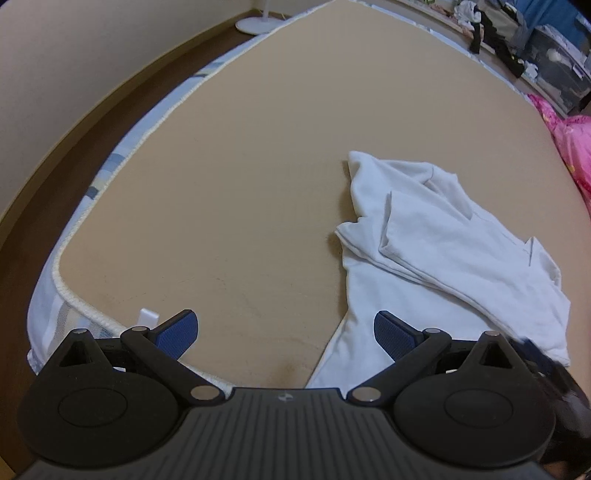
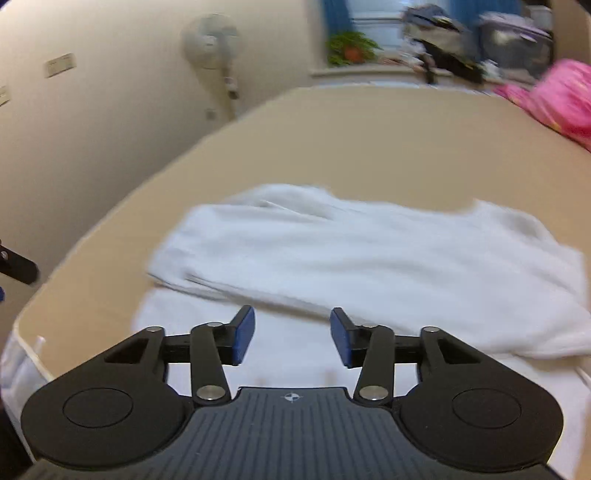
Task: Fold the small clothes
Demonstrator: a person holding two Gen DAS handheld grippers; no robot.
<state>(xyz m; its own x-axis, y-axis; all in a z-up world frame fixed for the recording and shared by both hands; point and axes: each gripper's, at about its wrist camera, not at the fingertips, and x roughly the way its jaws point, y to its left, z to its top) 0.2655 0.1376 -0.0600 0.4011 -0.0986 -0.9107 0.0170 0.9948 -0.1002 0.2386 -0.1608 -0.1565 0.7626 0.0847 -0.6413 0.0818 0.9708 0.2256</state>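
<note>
Left wrist view: the left tool (image 1: 286, 334) hangs over the near edge of the bed (image 1: 229, 177), jaws spread wide, nothing between the blue pads (image 1: 177, 332). Released. The shirt (image 1: 436, 258), white, lies on the tan bed cover at about three o'clock from the tool's gap, its lower hem running down beside the right-hand pad. A flap is doubled over the body of the shirt, with loose, uneven edges. A fan base (image 1: 255, 24) stands on the floor at eleven o'clock, beyond the bed. Pink bedding (image 1: 569, 147) lies at two o'clock, well apart from the shirt.

Right wrist view: the right tool (image 2: 291, 334) is above the near part of the shirt (image 2: 369, 254), jaws parted to a middling gap, no cloth between the pads (image 2: 243, 334). Released. The picture is blurred, so fine creases cannot be read. The shirt stretches from ten to three o'clock across the bed (image 2: 369, 140). A fan (image 2: 212, 48) stands at eleven o'clock by the wall, a plant (image 2: 349, 46) at twelve on the sill.

Judgement: one fold appears laid and let go; the step in hand is the pause between folds, with neither tool gripping. The fold looks rough and the task well short of done.

Next move calls for each tool to come down on an outer edge of the shirt, pinch one clean layer stack, and carry it across squarely, keeping the doubled flap from sliding.
</note>
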